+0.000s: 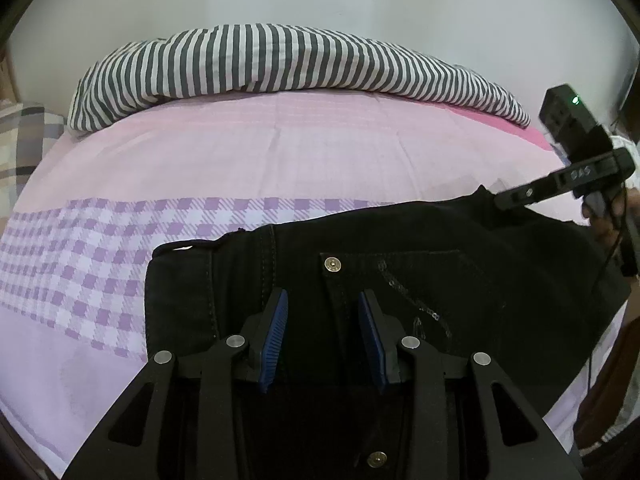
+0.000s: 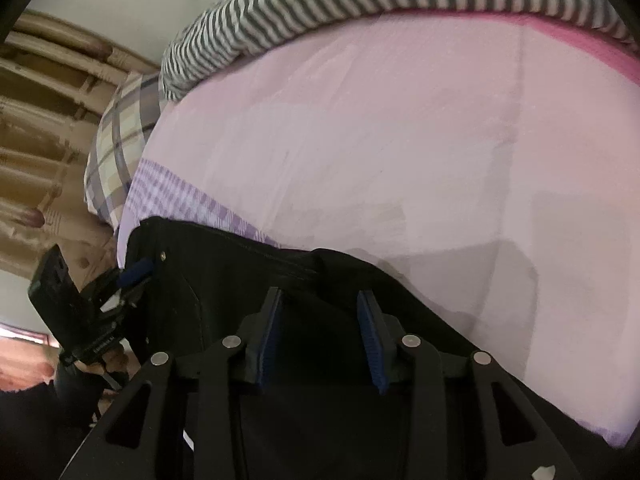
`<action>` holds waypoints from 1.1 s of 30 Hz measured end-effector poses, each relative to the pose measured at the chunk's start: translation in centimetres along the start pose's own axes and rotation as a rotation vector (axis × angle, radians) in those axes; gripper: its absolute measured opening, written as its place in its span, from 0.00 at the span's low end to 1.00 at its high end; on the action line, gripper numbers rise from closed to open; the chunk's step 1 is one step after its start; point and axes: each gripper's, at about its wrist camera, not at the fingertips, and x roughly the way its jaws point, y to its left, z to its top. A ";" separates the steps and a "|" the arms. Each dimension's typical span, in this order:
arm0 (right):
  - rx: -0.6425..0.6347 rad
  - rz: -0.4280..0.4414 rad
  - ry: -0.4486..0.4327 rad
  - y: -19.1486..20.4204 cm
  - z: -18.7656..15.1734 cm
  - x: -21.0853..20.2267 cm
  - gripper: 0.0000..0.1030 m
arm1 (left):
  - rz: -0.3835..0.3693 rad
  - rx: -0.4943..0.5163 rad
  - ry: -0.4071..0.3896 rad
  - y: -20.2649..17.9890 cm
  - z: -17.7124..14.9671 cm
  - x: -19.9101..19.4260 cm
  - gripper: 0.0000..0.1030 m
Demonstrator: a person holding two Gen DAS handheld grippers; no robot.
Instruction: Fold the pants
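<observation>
Lying dark and bunched on the pink bed sheet, near its front edge, black pants with waistband and brass button facing up. Left gripper poised over the fly, jaws spread, nothing pinched between the blue pads. Right gripper above the far end of the cloth, jaws spread too, gripping nothing. Best done by pinching matching corners, lifting evenly, keeping seams aligned before laying over. Striped duvet well behind.
</observation>
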 end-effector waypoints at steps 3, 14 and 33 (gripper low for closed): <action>-0.020 0.028 0.010 0.9 0.3 0.8 0.31 | -0.012 -0.009 0.004 0.2 0.0 -0.1 0.37; -0.065 -0.049 -0.083 2.3 1.6 -0.8 0.08 | 0.007 -0.010 0.008 0.1 0.1 -0.3 0.37; 0.056 -0.154 -0.274 0.4 -0.4 -7.1 0.29 | 0.037 0.040 -0.016 -0.7 0.3 -1.9 0.35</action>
